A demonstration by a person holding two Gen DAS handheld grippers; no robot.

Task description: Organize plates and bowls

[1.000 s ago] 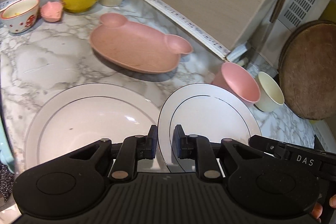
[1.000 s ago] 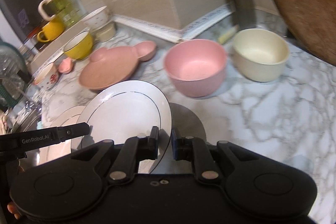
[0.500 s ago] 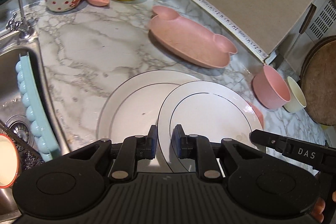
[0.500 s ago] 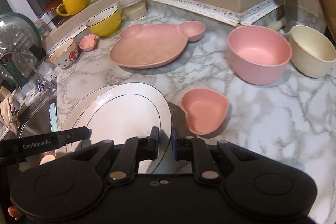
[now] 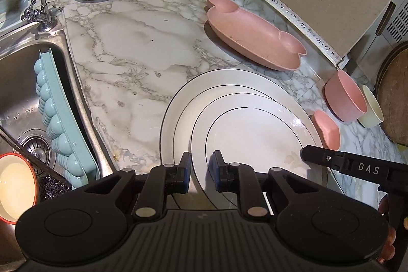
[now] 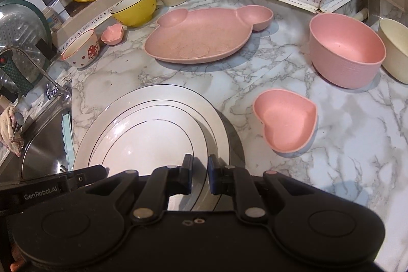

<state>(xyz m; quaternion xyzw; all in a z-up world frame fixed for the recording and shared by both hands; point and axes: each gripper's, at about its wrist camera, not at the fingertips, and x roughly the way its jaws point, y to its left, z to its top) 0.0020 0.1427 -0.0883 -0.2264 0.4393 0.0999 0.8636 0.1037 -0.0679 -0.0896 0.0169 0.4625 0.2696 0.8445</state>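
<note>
plates: the small plate (image 6: 142, 142) lies over the big plate (image 5: 178, 114), nested so the whites make one stack beside the sink (image 5: 23, 73). the right gripper (image 6: 200, 170) is pinched onto the small plate's near rim, likely to seat it. the left gripper (image 5: 200, 167) hangs over the stack's sink-side edge, its fingers narrowly apart and clasping nothing i can make out. pink bowls wait on the stack's far side from the sink.

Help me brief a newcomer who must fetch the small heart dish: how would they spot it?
Start at the stacked white plates near the sink. Just to their right on the marble counter sits the heart dish, in front of the round pink bowl. It alone is heart-shaped, shallow and pink.
</note>
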